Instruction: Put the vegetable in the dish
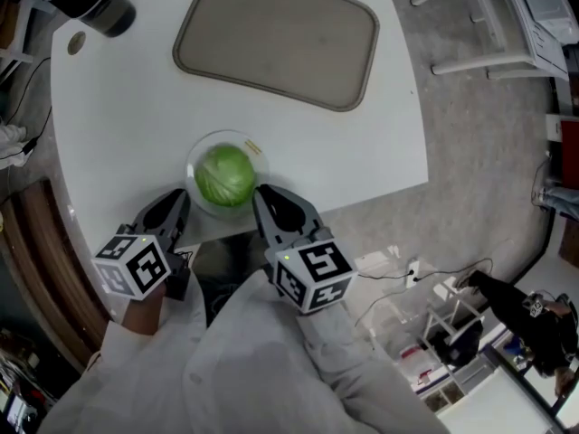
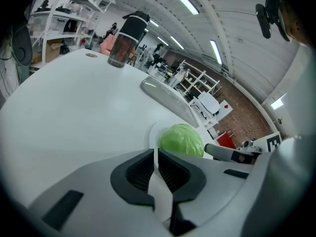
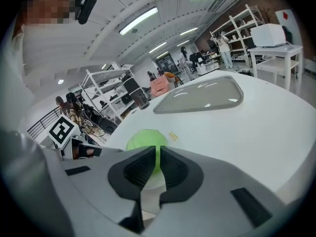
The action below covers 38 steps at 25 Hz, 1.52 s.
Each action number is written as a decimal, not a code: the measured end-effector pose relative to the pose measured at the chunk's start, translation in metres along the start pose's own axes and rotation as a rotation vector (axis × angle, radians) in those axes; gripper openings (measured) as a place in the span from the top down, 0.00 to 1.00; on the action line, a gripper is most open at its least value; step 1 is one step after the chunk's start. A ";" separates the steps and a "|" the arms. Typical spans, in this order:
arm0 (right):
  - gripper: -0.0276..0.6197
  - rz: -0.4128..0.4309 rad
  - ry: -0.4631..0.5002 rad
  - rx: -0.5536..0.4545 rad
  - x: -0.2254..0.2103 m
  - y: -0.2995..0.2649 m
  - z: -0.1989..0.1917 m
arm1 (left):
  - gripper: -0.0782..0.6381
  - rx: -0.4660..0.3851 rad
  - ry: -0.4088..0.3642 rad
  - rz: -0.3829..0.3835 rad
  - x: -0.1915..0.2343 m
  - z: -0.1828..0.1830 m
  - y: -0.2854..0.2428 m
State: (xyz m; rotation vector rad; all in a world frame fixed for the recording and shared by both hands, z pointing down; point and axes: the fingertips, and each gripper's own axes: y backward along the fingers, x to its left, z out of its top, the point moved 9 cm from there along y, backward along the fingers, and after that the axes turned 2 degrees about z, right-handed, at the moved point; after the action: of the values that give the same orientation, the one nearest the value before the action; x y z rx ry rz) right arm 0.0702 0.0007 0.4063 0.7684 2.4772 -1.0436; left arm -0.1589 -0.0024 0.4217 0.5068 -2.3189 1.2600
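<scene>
A round green cabbage (image 1: 224,175) sits in a clear glass dish (image 1: 194,165) near the front edge of the white table (image 1: 118,125). The cabbage (image 2: 181,139) lies just ahead and to the right of my left gripper (image 2: 155,154), whose jaws are shut with nothing between them. My right gripper (image 3: 158,154) is also shut and empty, and the cabbage (image 3: 143,141) shows just beyond its tips. In the head view the left gripper (image 1: 184,196) and right gripper (image 1: 259,193) flank the dish from the near side, apart from it.
A grey tray (image 1: 277,36) lies at the far side of the table. A dark bottle (image 1: 90,0) stands at the far left corner. Cables and small items lie on the floor (image 1: 470,152) to the right.
</scene>
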 end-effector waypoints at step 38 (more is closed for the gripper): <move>0.75 -0.114 -0.077 0.121 -0.016 -0.011 -0.028 | 0.79 0.095 0.113 -0.033 0.002 -0.017 -0.010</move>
State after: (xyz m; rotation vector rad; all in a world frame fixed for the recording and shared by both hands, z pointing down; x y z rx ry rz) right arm 0.0734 0.0096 0.4391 0.6157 2.4343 -1.2496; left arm -0.1518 0.0070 0.4375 0.4898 -2.1576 1.3524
